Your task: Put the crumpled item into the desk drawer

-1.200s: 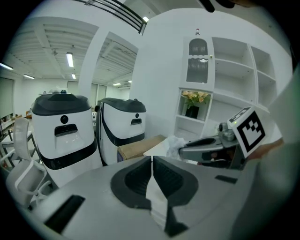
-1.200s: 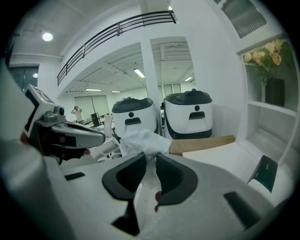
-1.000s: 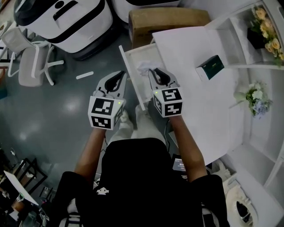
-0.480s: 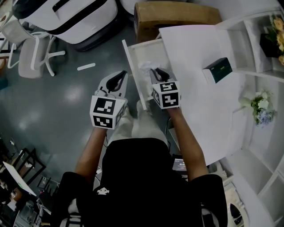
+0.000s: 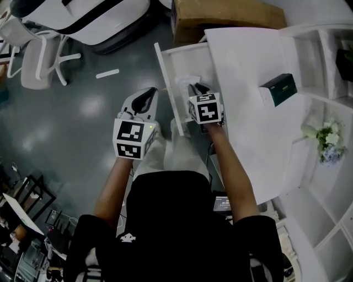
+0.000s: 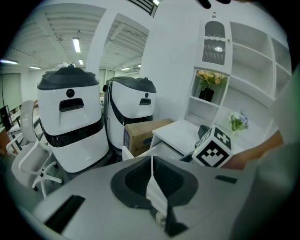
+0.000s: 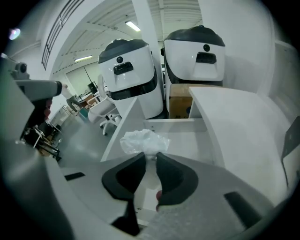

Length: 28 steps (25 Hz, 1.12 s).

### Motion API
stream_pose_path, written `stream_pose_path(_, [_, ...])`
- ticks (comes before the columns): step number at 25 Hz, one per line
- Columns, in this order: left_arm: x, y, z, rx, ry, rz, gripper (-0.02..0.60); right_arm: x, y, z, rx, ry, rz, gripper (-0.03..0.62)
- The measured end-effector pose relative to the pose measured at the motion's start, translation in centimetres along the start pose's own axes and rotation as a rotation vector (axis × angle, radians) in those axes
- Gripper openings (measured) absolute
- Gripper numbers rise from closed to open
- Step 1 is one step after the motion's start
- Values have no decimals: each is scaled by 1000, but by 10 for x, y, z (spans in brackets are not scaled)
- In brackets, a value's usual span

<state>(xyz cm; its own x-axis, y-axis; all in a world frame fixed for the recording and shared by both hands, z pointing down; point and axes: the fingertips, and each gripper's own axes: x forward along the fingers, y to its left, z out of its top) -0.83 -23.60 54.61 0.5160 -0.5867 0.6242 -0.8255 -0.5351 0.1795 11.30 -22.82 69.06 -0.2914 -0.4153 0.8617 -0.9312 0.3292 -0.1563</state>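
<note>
A crumpled white plastic wad (image 7: 143, 141) sticks out past the jaw tips of my right gripper (image 7: 150, 157), which is shut on its lower end. In the head view the wad (image 5: 187, 82) hangs over the open white desk drawer (image 5: 175, 61), with the right gripper (image 5: 194, 88) just behind it. The drawer (image 7: 183, 136) shows below the wad, its inside bare. My left gripper (image 5: 148, 95) is out over the floor, left of the drawer's front panel. Its jaws (image 6: 151, 168) are shut with nothing between them.
The white desk top (image 5: 253, 110) carries a dark green box (image 5: 278, 90). Shelves with flowers (image 5: 324, 144) stand at the right. A cardboard box (image 5: 220, 14) and two white-and-black machines (image 6: 70, 122) stand beyond the drawer. A white chair (image 5: 38, 55) is on the grey floor at left.
The right gripper has moved forward with the wad, farther over the open drawer. The left gripper has stayed about where it was.
</note>
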Motion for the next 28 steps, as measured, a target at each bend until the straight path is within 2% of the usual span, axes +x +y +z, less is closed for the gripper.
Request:
stream_pose_path(5, [2,3,-10,-25,25,2,14,30,-2,-23,-9,82,7,66])
stream_pose_path(8, [3,3,-7,-53,6,3,14,51,-9,-40,-6,137,6,66])
stream_pose_path(11, [2,5,-11,-42,16,19,14,66,-6,-53,-6,181,23,66])
stream_pose_path(15, [1,10,-17,-34,21,32,14,75,-4,-66,-77,254,16,67])
stream_pose_path(24, [0,11,-33,-41,57,22,14,103,6,-89,-25,327,69,71])
stream_pose_path(28, [3,13,-39,-25,53,36,14,107,5,-95,-32,342,58,75])
